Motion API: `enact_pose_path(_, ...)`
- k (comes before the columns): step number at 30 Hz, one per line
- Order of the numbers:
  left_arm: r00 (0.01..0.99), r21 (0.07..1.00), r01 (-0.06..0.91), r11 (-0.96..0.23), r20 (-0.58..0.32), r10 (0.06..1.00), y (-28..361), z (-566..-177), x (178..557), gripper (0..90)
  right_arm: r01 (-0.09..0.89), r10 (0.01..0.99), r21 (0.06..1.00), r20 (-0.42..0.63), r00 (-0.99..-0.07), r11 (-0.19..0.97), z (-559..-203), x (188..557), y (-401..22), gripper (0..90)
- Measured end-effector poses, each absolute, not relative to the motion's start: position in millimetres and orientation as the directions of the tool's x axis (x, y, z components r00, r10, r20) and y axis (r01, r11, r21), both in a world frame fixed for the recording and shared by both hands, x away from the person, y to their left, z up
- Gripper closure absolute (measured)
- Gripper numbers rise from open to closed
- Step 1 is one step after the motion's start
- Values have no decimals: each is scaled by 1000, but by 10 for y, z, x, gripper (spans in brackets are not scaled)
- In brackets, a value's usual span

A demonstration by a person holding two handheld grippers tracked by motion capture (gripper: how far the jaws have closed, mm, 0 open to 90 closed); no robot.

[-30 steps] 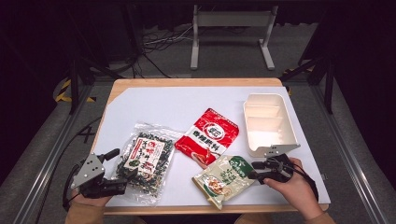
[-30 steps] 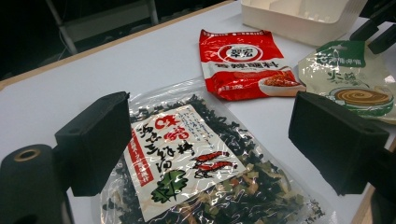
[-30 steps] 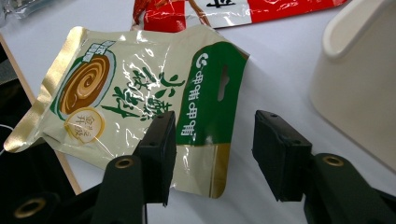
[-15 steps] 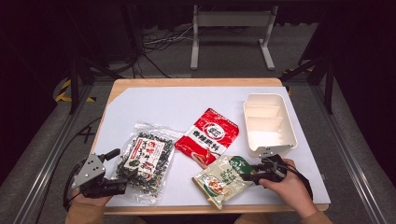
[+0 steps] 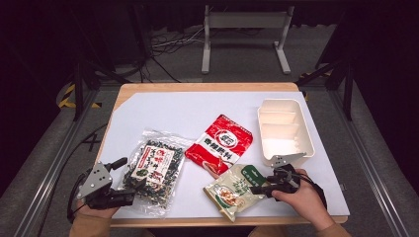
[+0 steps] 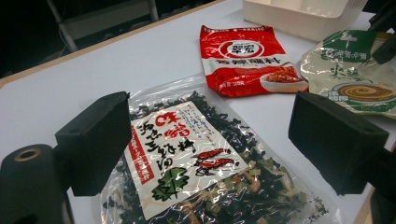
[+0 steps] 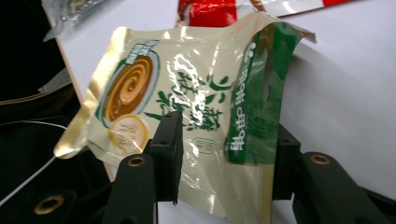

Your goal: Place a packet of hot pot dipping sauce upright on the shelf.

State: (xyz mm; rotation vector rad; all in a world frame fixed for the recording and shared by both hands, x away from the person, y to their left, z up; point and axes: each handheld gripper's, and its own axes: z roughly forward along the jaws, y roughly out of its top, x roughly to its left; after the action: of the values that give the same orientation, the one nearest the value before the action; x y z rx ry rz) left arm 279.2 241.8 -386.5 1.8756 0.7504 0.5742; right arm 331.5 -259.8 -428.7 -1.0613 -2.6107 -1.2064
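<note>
A person is working two handheld grippers over a white-topped table [image 5: 163, 106], where three food packets are lying beside a white tray [image 5: 284, 129]. The right gripper [image 5: 257, 188] is holding the green packet [image 5: 236, 190] near the table's front edge, its jaws having just been closing with the packet between them; in the right gripper view the packet [image 7: 187, 112] is standing lifted and bowed between the black jaws, one jaw in front of it and one behind, so the grip looks taken on the bottom part of the foil. The left gripper [image 5: 129, 190] is resting at the seaweed bag [image 5: 152, 170], jaws standing wide apart to either side of the bag [image 6: 196, 163] without pinching it.

The likeliest trouble is the glossy foil sliding out of a partial grip as the packet is being carried toward the tray, since the pads seem to be catching only a narrow strip. The floppy packet could also be folding and snagging the tray's rim, or dragging the red packet [image 5: 220, 143] lying just beside it. A drop near the front edge could be sending it to the floor.
</note>
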Motion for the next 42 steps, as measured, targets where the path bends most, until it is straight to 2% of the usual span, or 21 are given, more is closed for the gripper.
enact_pose_path(6,696,918,244,-314,60,716,2418,-3866,2793,139,598,542,638,317,-778,485,-4288,3306,-2539,603)
enact_pose_path(19,695,917,244,-317,63,716,2425,-3868,2795,139,529,512,608,224,-829,591,-4349,3363,-2475,879)
enact_pose_path(27,694,918,242,-315,64,718,2428,-3865,2790,140,557,527,600,249,-813,575,-4302,3372,-2467,893)
enact_pose_path(35,692,917,241,-318,67,718,2430,-3867,2792,144,573,527,622,284,-801,535,-4110,3353,-2458,896)
enact_pose_path(42,692,916,241,-319,68,718,2425,-3867,2787,145,524,491,654,258,-833,546,-3888,3307,-2385,896)
